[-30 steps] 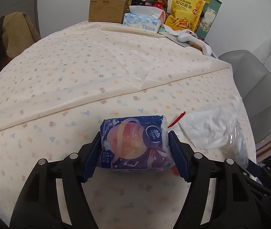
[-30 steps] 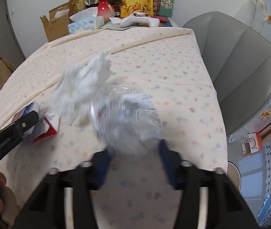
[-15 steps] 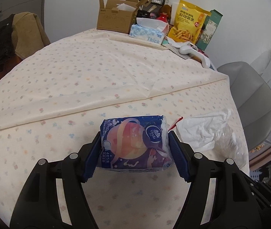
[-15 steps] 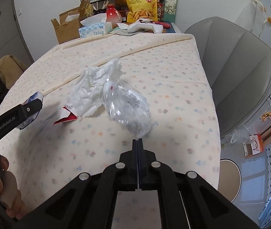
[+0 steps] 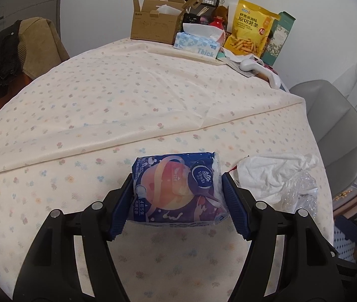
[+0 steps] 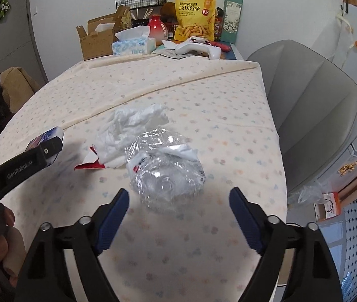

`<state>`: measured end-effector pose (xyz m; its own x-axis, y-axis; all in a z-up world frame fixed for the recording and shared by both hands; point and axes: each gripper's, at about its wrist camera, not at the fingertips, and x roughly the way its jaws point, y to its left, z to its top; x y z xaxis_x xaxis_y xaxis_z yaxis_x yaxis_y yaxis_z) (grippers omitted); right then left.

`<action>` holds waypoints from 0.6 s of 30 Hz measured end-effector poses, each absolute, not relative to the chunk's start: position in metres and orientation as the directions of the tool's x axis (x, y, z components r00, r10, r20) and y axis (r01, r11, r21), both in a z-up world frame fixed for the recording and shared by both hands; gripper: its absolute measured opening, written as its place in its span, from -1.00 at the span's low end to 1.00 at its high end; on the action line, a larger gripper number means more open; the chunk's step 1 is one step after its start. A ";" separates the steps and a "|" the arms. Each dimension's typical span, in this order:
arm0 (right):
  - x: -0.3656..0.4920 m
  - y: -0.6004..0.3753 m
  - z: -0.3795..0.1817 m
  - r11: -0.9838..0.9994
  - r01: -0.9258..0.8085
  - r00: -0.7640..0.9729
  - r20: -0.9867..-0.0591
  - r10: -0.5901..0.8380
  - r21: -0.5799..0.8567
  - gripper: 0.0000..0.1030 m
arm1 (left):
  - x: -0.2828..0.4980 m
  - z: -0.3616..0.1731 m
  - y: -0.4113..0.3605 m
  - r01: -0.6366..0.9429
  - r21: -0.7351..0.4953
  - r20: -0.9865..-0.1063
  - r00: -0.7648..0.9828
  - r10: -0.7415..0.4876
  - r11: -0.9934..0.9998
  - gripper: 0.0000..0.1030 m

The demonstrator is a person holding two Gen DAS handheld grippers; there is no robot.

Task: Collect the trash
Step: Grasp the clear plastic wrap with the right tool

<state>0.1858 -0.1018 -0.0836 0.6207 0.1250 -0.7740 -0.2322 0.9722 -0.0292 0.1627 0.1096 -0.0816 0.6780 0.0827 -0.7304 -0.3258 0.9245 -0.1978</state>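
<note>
My left fingers (image 5: 177,196) grip one blue tissue pack (image 5: 176,188) above the table (image 5: 103,105). My right fingers (image 6: 178,216) are opening, nothing between them; just beyond lie one clear plastic wrapper (image 6: 166,173), one white crumpled tissue (image 6: 128,128) and one red scrap (image 6: 90,163).

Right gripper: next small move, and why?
Probably ease the right gripper forward and down around the crumpled clear plastic bag. Its jaws are opening with nothing between them; the bag lies on the floral tablecloth just ahead. The left gripper holds a blue tissue pack.
</note>
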 end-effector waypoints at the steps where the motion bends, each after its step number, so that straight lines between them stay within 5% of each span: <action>1: 0.189 -0.101 -0.084 0.971 -0.236 0.621 -0.773 0.129 -0.028 0.80 | 0.165 -0.083 0.109 -0.325 -0.194 -0.733 0.676 0.083 0.926 0.32; 16: 0.231 -0.085 -0.109 0.963 -0.269 0.570 -0.809 0.147 -0.015 0.85 | 0.192 -0.104 0.110 -0.334 -0.170 -0.756 0.647 0.094 0.927 0.32; 18: 0.233 -0.084 -0.110 0.962 -0.274 0.566 -0.810 0.152 -0.012 0.74 | 0.193 -0.104 0.110 -0.334 -0.170 -0.756 0.648 0.095 0.927 0.32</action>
